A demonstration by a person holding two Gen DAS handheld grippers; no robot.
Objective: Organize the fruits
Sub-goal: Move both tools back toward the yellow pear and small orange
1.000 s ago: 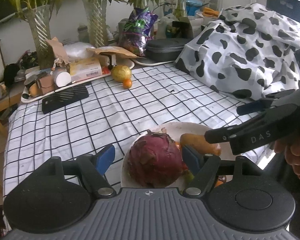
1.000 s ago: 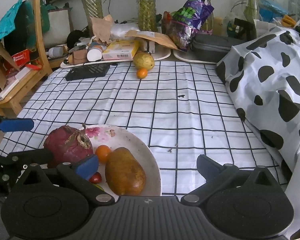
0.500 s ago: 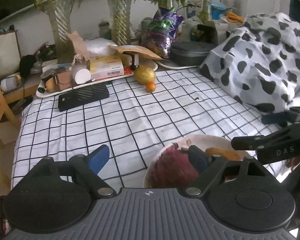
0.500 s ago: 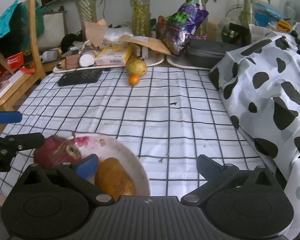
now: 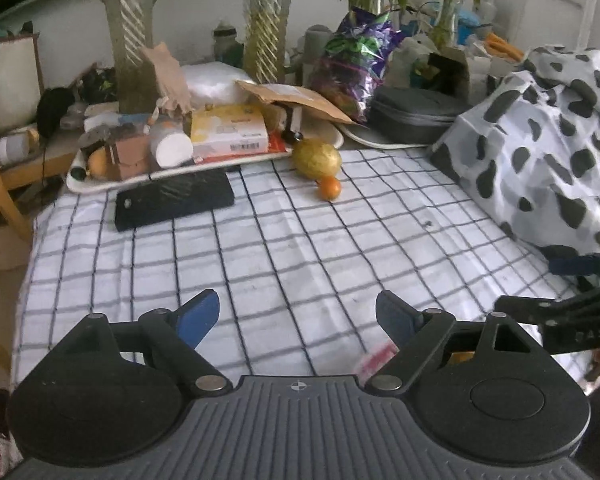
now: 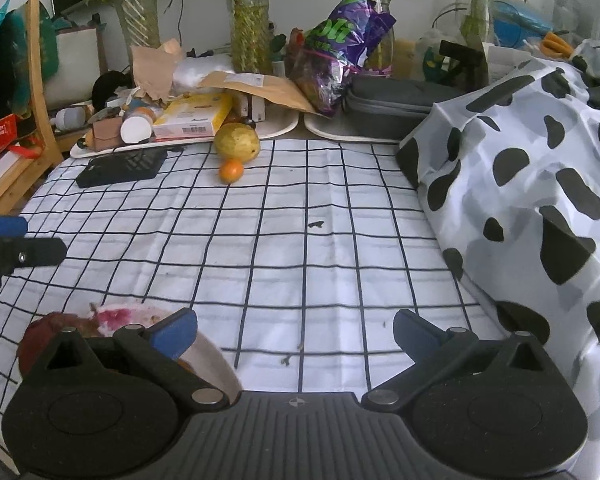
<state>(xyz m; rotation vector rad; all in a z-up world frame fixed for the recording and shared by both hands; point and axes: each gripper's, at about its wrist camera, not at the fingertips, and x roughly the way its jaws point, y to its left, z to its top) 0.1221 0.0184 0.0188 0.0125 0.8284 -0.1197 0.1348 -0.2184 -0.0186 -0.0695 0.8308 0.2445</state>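
Fruits: left tool (image 5: 298, 314) has just opened wide off the dragon fruit (image 6: 56, 330) on the plate (image 6: 210, 360), right tool (image 6: 294, 332) open and empty, yellow fruit (image 6: 236, 142) and orange (image 6: 231, 171) still loose.

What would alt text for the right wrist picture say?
An open claw hangs over a checked cloth, empty. A plate with a dark red fruit sits at lower left; a yellow fruit and small orange lie far off.

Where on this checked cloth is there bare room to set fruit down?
The middle of the checked tablecloth is bare, between the black flat case, the cow-print fabric and the floral plate. The far edge is crowded.
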